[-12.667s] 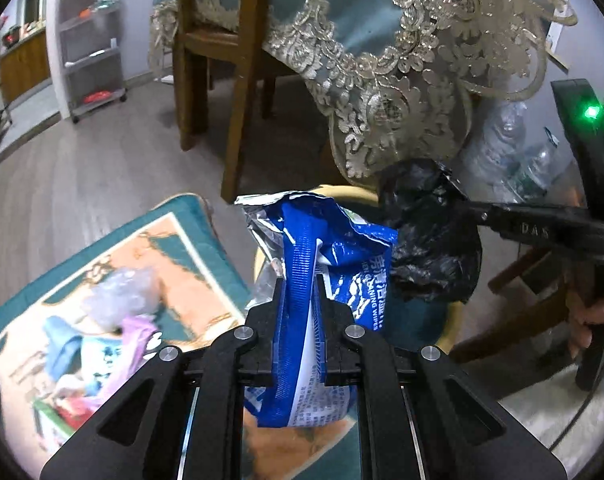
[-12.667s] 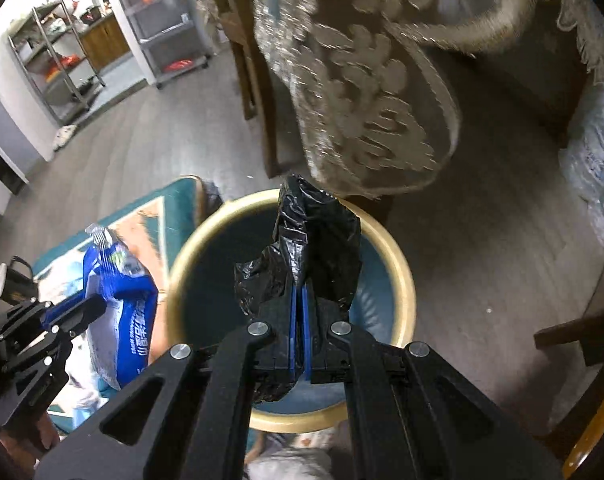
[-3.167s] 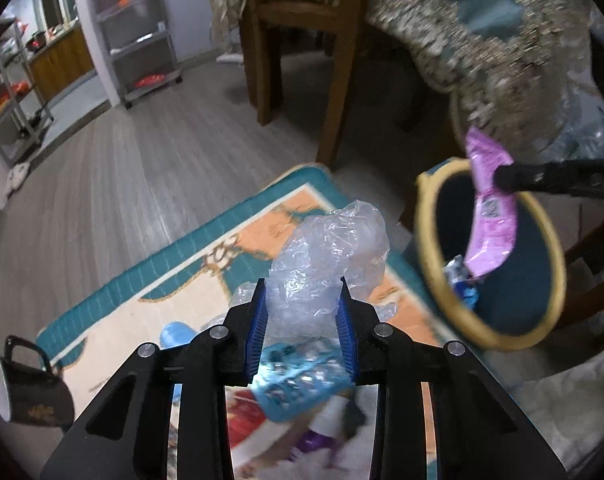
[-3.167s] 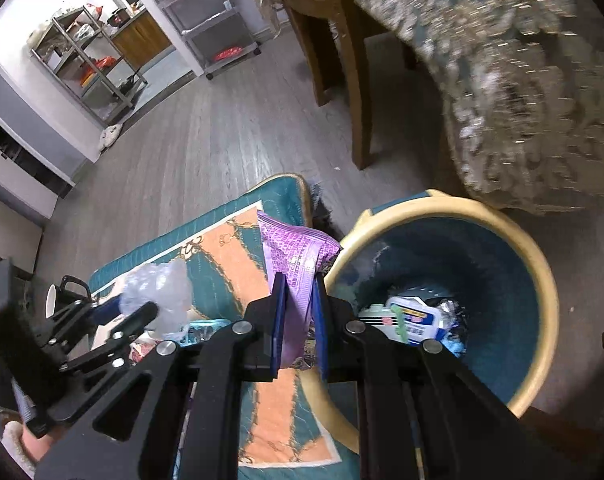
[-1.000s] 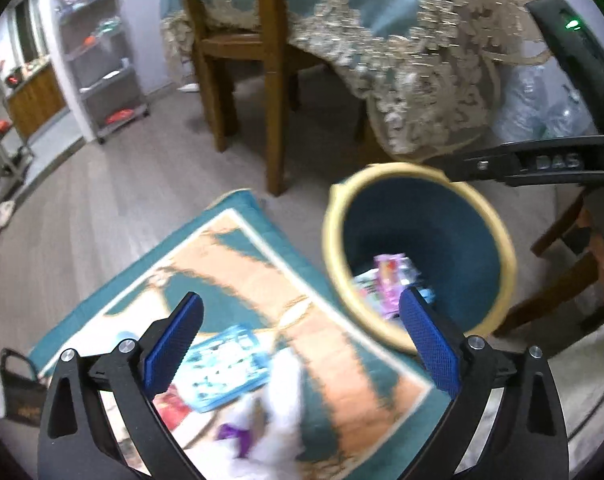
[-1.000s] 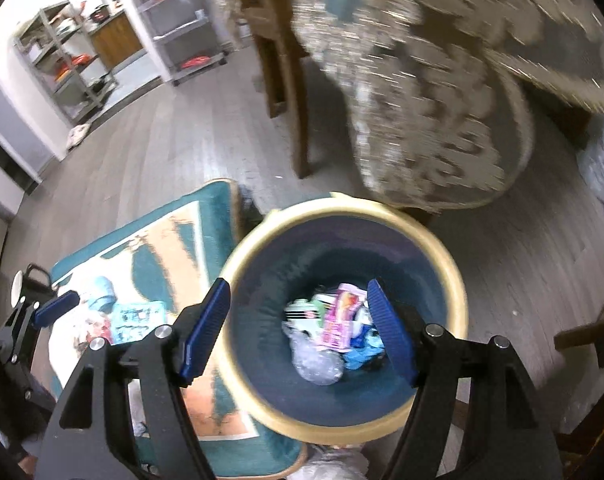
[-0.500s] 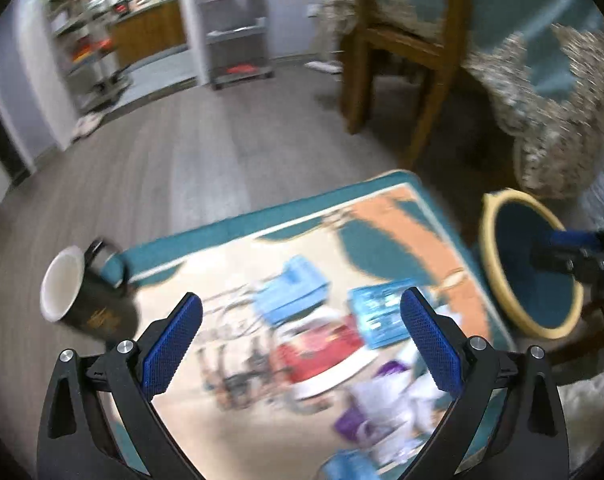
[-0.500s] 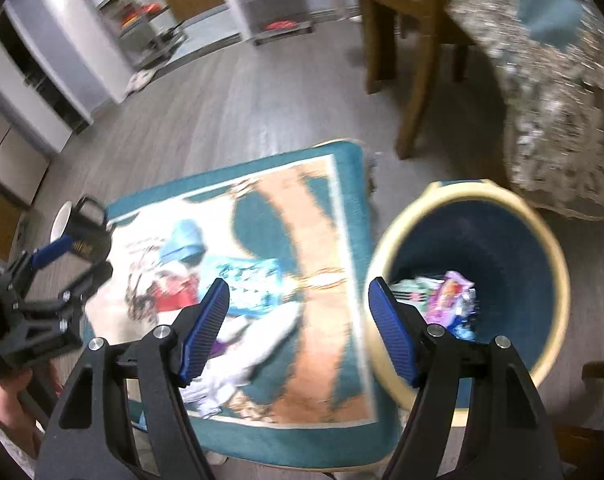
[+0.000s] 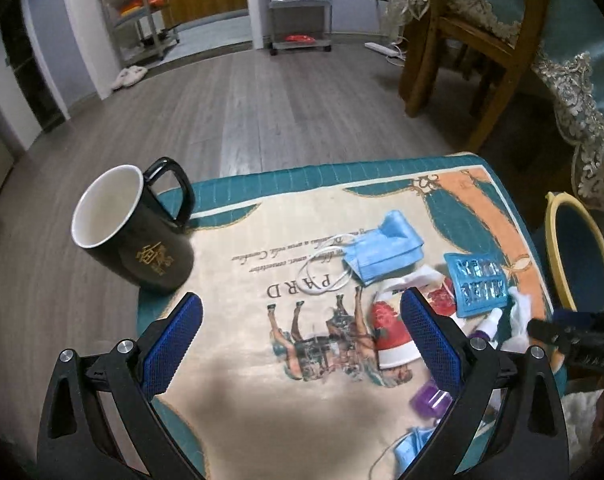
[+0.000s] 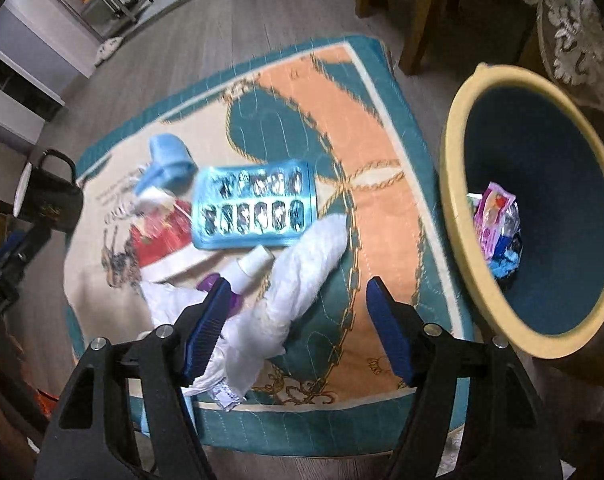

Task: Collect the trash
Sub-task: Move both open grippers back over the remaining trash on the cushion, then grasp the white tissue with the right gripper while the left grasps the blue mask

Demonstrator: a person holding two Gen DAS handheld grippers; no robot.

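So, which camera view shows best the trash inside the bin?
The right wrist view: it looks into the bin, where the pink wrapper lies among other trash. The left wrist view shows only the bin's rim and dark inner wall at its right edge, no contents.

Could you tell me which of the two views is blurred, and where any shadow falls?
Right wrist view: motion blur smears the mat, blister pack and bin rim. Left wrist view: mostly sharp, the mug crisp, with a broad dark shadow on the mat between the open jaws.
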